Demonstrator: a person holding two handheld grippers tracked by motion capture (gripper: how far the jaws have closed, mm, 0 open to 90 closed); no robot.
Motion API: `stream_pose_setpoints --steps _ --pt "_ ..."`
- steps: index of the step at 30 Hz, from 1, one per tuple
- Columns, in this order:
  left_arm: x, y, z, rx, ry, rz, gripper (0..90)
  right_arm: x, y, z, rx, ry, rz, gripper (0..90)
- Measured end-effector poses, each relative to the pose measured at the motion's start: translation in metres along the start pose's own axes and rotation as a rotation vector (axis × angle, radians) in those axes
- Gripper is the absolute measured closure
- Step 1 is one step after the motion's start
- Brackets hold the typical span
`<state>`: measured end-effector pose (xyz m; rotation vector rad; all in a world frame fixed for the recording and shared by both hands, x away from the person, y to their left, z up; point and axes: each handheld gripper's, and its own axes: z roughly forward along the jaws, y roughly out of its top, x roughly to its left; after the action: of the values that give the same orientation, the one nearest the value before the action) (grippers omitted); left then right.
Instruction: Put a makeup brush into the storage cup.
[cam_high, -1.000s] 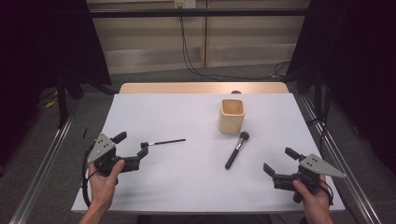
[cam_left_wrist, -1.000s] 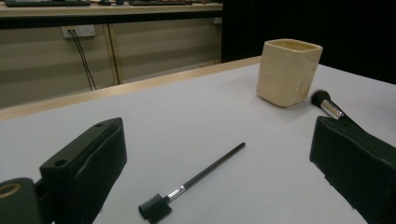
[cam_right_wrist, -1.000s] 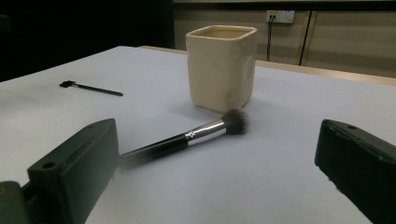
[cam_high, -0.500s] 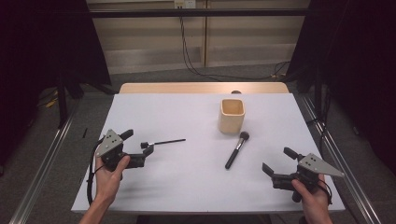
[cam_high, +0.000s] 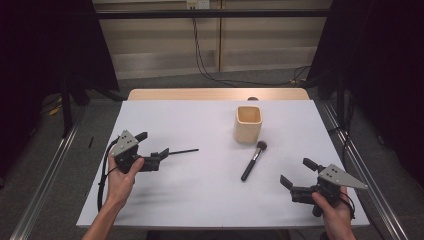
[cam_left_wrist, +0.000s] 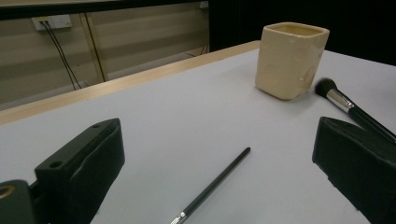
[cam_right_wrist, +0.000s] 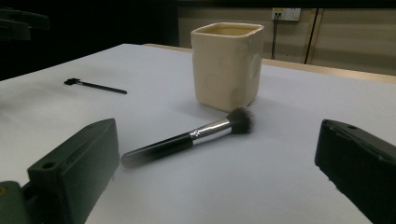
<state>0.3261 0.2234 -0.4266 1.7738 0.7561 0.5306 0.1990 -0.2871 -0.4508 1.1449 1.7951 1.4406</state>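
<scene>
Observing from high view: left gripper (cam_high: 159, 156) low over left part of white worktop (cam_high: 200, 200), jaws spread wide, nothing held. Thin black brush (cam_high: 181, 151) flat on worktop, near end lying between those open jaws, handle running right toward centre. Contact between jaws and brush not resolvable. In left gripper view, same thin brush (cam_left_wrist: 215, 184) lying on worktop in the gap between the two black jaws, touching neither, silver ferrule at bottom edge, handle tip pointing away toward the far right.

Right gripper (cam_high: 294, 184) at near right of worktop, jaws also wide apart and empty, held in a hand (cam_high: 336, 215). Pointed left and far, toward centre. Well apart from every object.

Powder brush (cam_high: 253, 160) flat on worktop right of centre, dark bristle head at far end, just beside near side of cup. In right gripper view, powder brush (cam_right_wrist: 187, 138) lying across gap ahead of jaws, black handle to left, silver ferrule, fluffy head close to base of cup, not gripped.

Cream square cup (cam_high: 248, 123) upright, far right of centre; nothing visible inside from high view. Seen upright also in left gripper view (cam_left_wrist: 289, 60) and right gripper view (cam_right_wrist: 227, 65).

Wooden strip (cam_high: 215, 94) along far edge of worktop.
</scene>
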Motion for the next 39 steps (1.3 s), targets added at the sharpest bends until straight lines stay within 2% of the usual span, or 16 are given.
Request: stream_pose_setpoints --steps 2,4,8,10,11,12,15,17,18,20,23,27,28,32,36,39 --pt "0.003 0.007 0.006 0.022 -0.004 0.022 3.3 0.0 0.0 0.0 -0.002 0.0 0.002 0.0" --pt "0.005 0.009 0.009 0.005 -0.011 0.011 3.1 0.0 0.0 0.0 -0.001 0.002 -0.002 0.0" --pt "0.008 0.017 0.018 0.017 -0.02 0.028 2.6 0.001 0.0 0.0 0.001 0.005 -0.001 0.0" --pt "0.008 0.019 0.023 0.007 -0.021 0.017 2.7 0.0 0.0 0.0 0.003 0.004 0.0 0.0" --pt "0.01 0.021 0.026 0.03 -0.028 0.015 2.7 0.0 0.0 0.0 0.004 0.004 0.0 0.0" --pt "0.01 0.021 0.026 0.03 -0.028 0.015 3.0 0.0 0.0 0.0 0.004 0.004 0.0 0.0" --pt "0.011 0.026 0.032 0.087 -0.029 0.048 3.2 0.0 0.0 0.0 0.003 0.006 0.001 0.0" --pt "0.012 0.03 0.034 0.119 -0.036 0.049 3.3 0.0 0.0 0.0 0.004 0.007 0.0 0.0" --pt "0.013 0.034 0.038 0.176 -0.078 0.066 3.2 0.0 0.0 0.0 0.004 0.007 0.0 0.0" --pt "0.013 0.035 0.039 0.186 -0.087 0.065 3.1 0.0 0.0 0.0 0.007 0.008 0.001 0.0" --pt "0.014 0.038 0.043 0.242 -0.109 0.093 3.1 0.0 -0.001 0.0 0.005 0.008 0.005 0.0" --pt "0.015 0.041 0.046 0.275 -0.106 0.093 2.8 0.001 -0.001 0.0 0.006 0.008 0.008 0.0" --pt "0.016 0.043 0.047 0.304 -0.113 0.098 2.8 0.001 -0.001 0.0 0.006 0.008 0.008 0.0" --pt "0.02 0.047 0.05 0.347 -0.117 0.09 3.0 0.001 -0.001 0.001 0.009 0.01 0.006 0.0" --pt "0.024 0.05 0.053 0.386 -0.116 0.109 3.2 0.0 -0.001 0.001 0.009 0.012 0.005 0.0" --pt "0.023 0.051 0.056 0.426 -0.103 0.15 4.7 0.0 -0.001 0.001 0.01 0.012 0.006 0.0"
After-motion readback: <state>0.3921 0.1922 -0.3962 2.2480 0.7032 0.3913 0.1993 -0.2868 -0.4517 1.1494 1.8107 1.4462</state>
